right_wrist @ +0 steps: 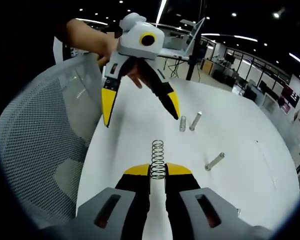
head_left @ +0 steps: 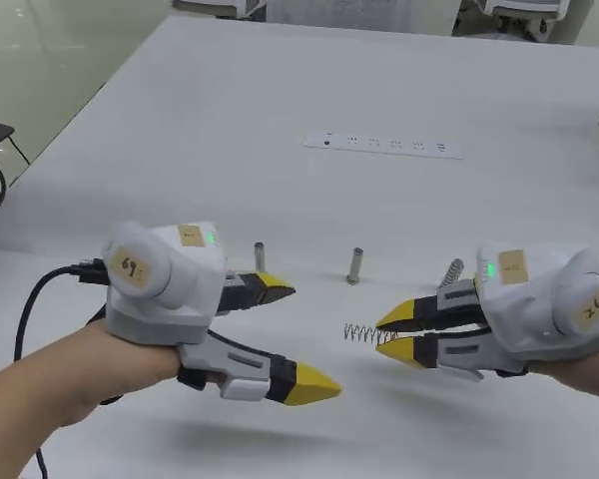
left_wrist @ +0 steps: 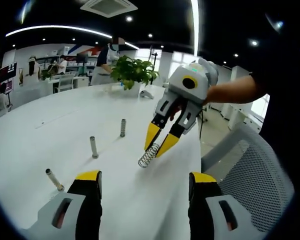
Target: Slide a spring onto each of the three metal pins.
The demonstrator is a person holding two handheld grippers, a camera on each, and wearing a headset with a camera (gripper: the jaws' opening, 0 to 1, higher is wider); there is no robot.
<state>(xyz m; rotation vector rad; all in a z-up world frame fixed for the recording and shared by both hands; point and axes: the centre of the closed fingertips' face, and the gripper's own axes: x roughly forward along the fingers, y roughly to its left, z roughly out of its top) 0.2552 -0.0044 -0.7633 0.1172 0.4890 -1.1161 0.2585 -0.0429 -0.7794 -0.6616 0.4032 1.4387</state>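
- jaws of the right gripper (head_left: pixel 387 337), how do they stand?
- nearly shut, pinching the near end of a small wire spring (head_left: pixel 360 332). the rest of the coil sticks straight out ahead of the tips, in line with the jaws
- and the left gripper (head_left: pixel 314 337)?
- spread wide, with nothing between them. the spring's free end points toward that gap but stops well short of it
- where do the pins lie from the right jaws?
- none lies ahead of the tips. the middle pin (head_left: pixel 355 265) stands off to the far side of the spring, near its free end. another pin (head_left: pixel 452 270) stands just beside the right gripper's far flank, behind the tips. the third pin (head_left: pixel 260 255) is beside the left gripper's upper jaw
- so the axes disagree
- yes. the spring lies roughly level and the pins stand upright on the white table (head_left: pixel 280 120). my judgement is that the right hand must swing outward and tip the coil's open end down over a pin top. the middle pin seems closest to that end
- how does the spring look?
- thin bright wire in open, even coils, slim and straight, with no sag. the middle pin is smooth grey metal and bare. the one by the right gripper looks ribbed and may already wear a spring, but i can't tell
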